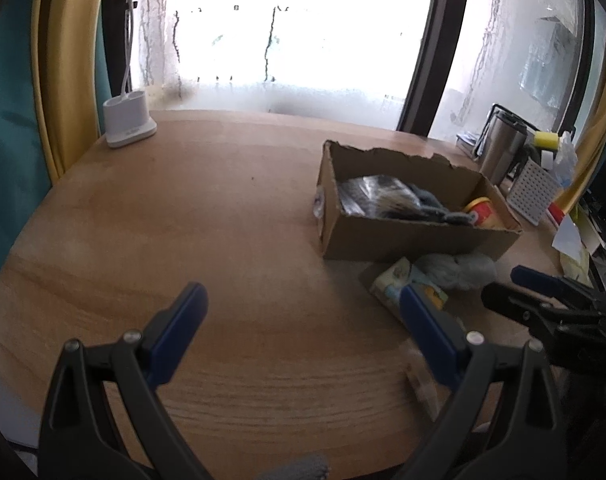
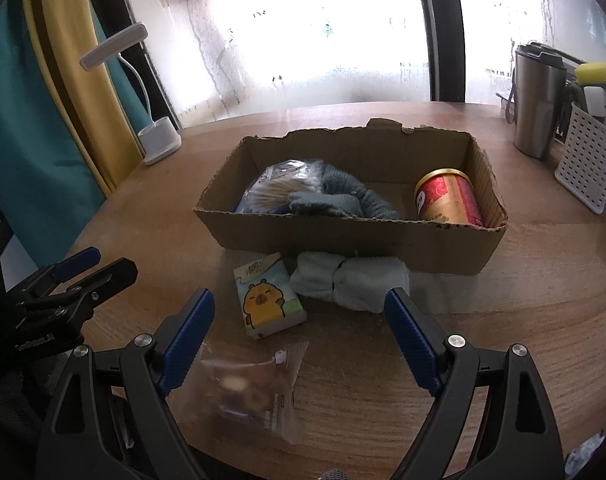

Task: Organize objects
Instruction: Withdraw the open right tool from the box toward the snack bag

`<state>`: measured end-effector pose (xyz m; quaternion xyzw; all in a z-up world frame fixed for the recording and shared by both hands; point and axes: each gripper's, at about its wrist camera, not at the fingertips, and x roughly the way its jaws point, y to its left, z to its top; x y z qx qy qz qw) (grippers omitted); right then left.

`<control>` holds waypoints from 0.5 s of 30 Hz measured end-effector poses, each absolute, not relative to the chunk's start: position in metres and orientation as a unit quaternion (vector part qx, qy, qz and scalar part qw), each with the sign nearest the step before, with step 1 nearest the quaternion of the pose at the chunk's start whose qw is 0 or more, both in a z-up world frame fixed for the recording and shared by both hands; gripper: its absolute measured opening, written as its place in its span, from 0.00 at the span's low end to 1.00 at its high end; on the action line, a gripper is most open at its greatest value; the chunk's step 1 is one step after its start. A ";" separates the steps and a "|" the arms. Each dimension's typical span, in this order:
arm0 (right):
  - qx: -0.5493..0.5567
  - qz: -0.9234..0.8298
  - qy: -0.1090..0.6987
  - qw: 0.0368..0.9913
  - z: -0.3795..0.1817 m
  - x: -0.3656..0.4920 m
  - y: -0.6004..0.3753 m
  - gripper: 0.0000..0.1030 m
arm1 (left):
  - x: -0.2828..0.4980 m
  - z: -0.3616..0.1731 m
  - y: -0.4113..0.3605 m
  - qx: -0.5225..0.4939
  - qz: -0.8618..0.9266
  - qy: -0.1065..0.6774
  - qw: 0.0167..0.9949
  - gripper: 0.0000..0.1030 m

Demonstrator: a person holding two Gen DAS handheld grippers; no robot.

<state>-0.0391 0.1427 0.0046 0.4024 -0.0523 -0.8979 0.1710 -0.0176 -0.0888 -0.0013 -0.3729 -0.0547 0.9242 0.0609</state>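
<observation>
Both tongs, left (image 1: 303, 308) and right (image 2: 299, 312), spread apart above bench (image 1: 223, 240), gripping nothing, near cardboard box (image 2: 343, 236).

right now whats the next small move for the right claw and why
Probably ease the right claw forward and down onto the tissue pack. It is open and empty, and the pack lies on the table between its fingers, outside the box that already holds the can.

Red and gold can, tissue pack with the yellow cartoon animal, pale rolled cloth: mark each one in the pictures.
Red and gold can (image 2: 449, 200), right wrist view, on its red side wall.
Tissue pack with the yellow cartoon animal (image 2: 267, 296), right wrist view, on its printed top face.
Pale rolled cloth (image 2: 351, 280), right wrist view, on its middle fold.
</observation>
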 end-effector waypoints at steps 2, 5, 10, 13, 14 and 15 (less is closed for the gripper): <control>0.405 -0.896 -0.052 0.172 0.002 -0.037 0.141 0.86 | -0.015 -0.003 -0.090 -0.377 0.923 -0.054 0.060 0.95; 0.411 -0.894 -0.050 0.174 -0.002 -0.033 0.138 0.86 | -0.011 -0.007 -0.093 -0.382 0.921 -0.055 0.057 0.95; 0.419 -0.888 -0.042 0.182 -0.007 -0.028 0.131 0.86 | -0.008 -0.016 -0.095 -0.397 0.915 -0.056 0.050 0.95; 0.430 -0.883 -0.036 0.186 -0.012 -0.027 0.127 0.86 | -0.006 -0.022 -0.095 -0.405 0.911 -0.062 0.052 0.95; 0.433 -0.881 -0.035 0.187 -0.013 -0.027 0.126 0.86 | -0.006 -0.023 -0.095 -0.406 0.910 -0.061 0.053 0.95; 0.436 -0.880 -0.034 0.188 -0.015 -0.027 0.126 0.86 | -0.005 -0.025 -0.094 -0.408 0.909 -0.060 0.053 0.95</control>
